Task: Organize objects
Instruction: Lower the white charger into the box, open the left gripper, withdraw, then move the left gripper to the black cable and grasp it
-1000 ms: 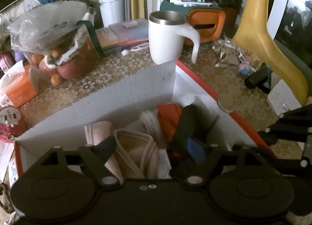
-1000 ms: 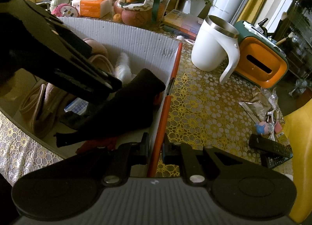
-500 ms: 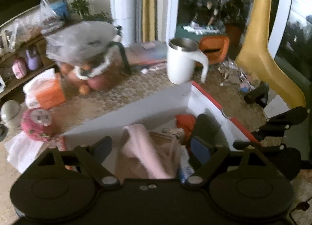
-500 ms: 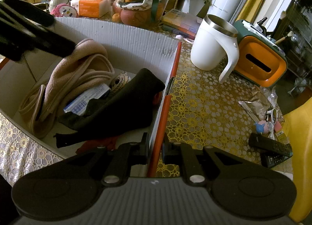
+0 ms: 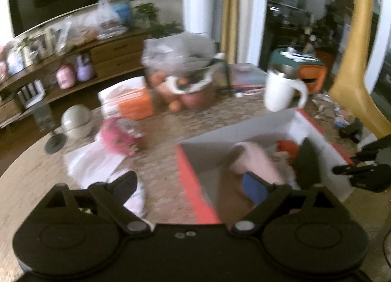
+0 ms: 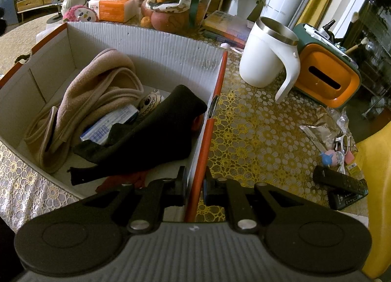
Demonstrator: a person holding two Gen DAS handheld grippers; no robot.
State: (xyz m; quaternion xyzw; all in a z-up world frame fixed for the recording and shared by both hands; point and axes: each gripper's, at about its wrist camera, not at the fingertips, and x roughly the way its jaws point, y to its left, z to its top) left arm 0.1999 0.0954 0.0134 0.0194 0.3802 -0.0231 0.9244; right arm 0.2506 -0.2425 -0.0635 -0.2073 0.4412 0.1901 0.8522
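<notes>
A white corrugated box with orange outer walls stands on the lace-covered table. In it lie a pink-beige towel, a black cloth, a blue-and-white packet, a small white figure and a bit of red cloth. My right gripper is shut on the box's near orange wall edge. My left gripper hovers above the box's left corner, its jaws opening with nothing between them. The left wrist view is blurred and shows the right gripper at the box's far side.
Beside the box stand a white mug and an orange-and-teal case. Behind it are a bag of fruit, an orange tissue pack and a pink plush. Wrappers, a black remote and a yellow chair are on the right.
My left gripper has drawn back up and out of the box toward its left corner, jaws widening, and has left the right wrist view. The towel stays in the box. The right gripper has not moved.
</notes>
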